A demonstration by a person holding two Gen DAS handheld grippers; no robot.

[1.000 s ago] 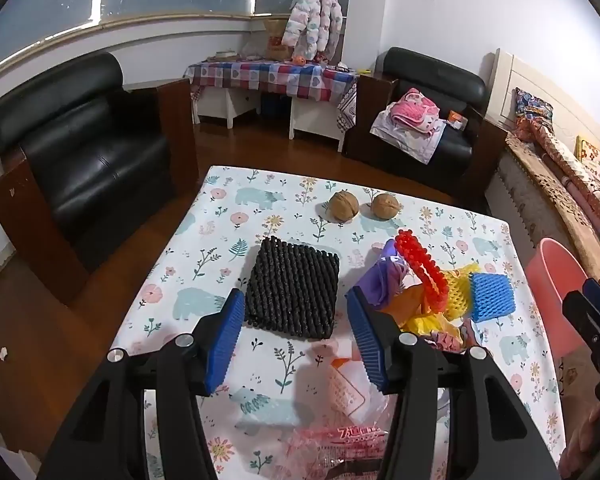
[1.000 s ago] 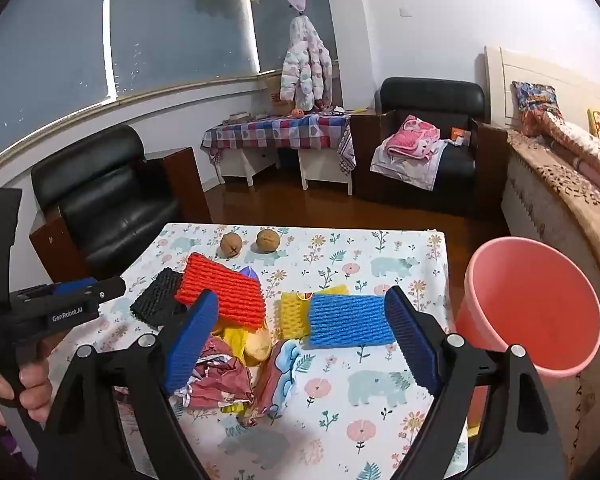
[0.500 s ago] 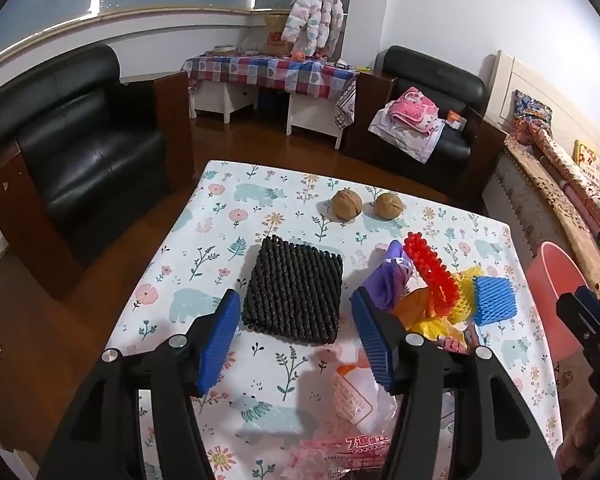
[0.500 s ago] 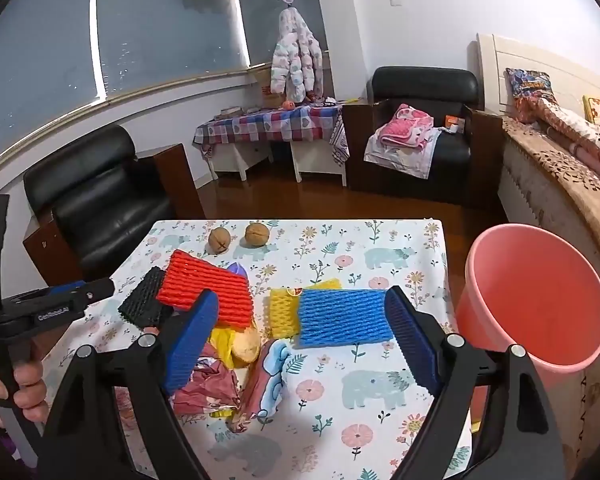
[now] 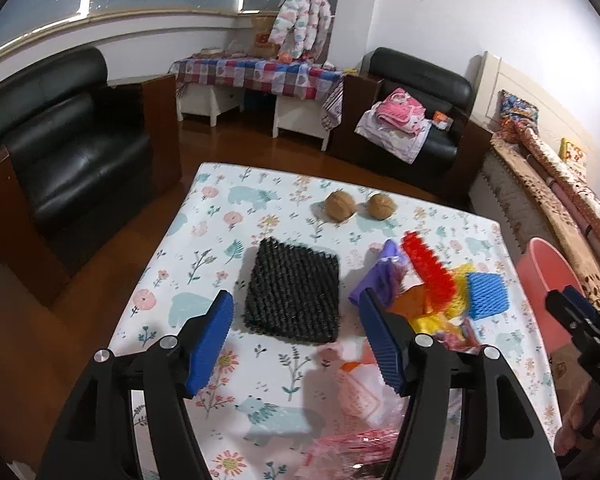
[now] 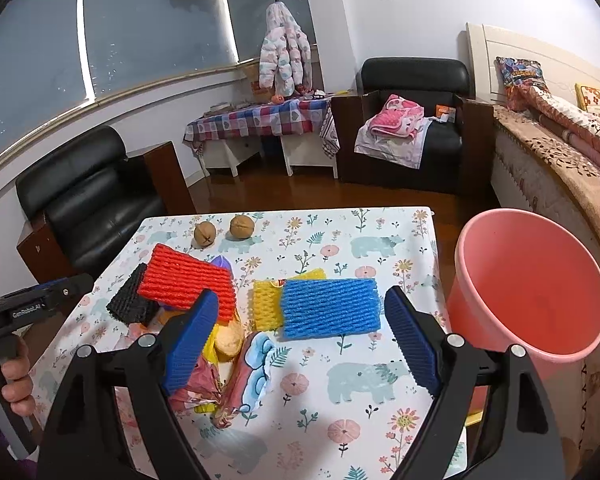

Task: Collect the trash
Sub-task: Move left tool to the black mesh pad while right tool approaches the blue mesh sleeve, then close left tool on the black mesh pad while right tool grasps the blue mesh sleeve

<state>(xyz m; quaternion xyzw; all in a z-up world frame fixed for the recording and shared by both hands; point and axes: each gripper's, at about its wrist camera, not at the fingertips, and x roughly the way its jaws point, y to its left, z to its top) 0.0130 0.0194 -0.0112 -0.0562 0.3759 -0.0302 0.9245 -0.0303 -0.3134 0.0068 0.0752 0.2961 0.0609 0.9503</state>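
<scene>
A black foam net (image 5: 294, 294) lies on the floral table (image 5: 220, 216), just beyond my open, empty left gripper (image 5: 296, 340). Right of it is a pile: red net (image 5: 428, 268), purple bag (image 5: 382, 280), yellow net (image 5: 460, 276), blue net (image 5: 486, 294) and wrappers (image 5: 360, 392). In the right wrist view my right gripper (image 6: 300, 344) is open and empty above the blue net (image 6: 330, 308), with the yellow net (image 6: 266, 304), red net (image 6: 188, 280) and crumpled wrappers (image 6: 236, 376) to its left. A pink bucket (image 6: 532, 284) stands off the table's right edge.
Two brown walnuts (image 5: 340, 207) (image 5: 381, 206) sit near the table's far edge. Black armchairs (image 5: 72, 152) (image 6: 416, 120) stand left and behind. A bed (image 6: 560, 152) runs along the right wall. The left gripper handle (image 6: 28, 312) shows at the left of the right wrist view.
Both grippers have risen and drawn back a little from the table, so the nets look smaller and farther. Both stay open. Nothing on the table has moved.
</scene>
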